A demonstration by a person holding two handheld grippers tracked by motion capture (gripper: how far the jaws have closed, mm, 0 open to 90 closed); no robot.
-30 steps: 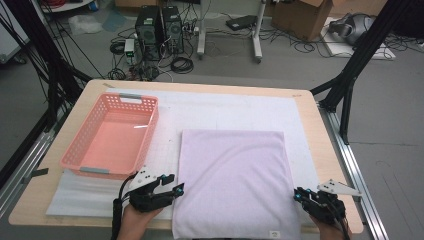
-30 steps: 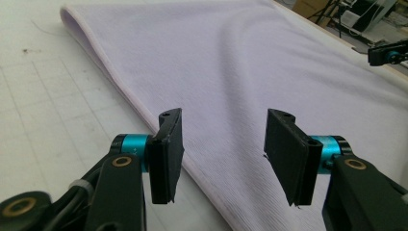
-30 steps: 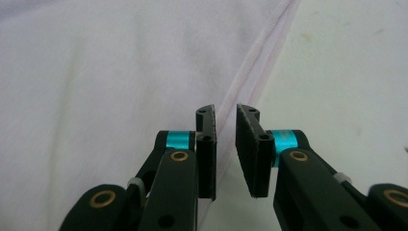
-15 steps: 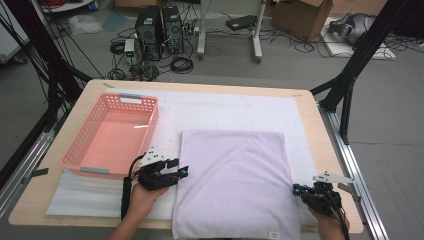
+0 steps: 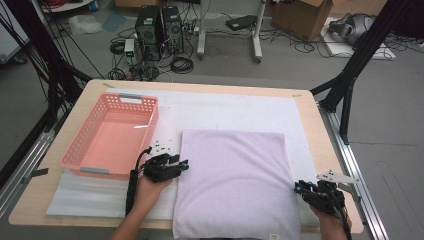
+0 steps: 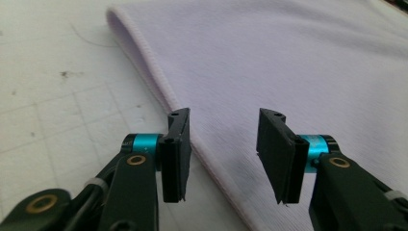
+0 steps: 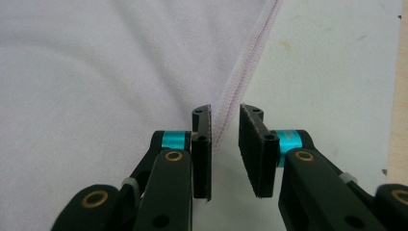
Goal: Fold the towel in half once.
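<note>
Even, diffuse light from overhead keeps all three views bright, with no hard shadows. In the high view the picture is soft and slightly grainy; a small white glint sits on the floor of the pink basket (image 5: 112, 137), beyond the left gripper (image 5: 176, 164). In the left gripper view the lilac towel (image 6: 298, 62) blurs toward the far edge, while the weave nearest the gripper stays crisp. The right gripper view shows only faint shading under the gripper (image 7: 225, 144).
</note>
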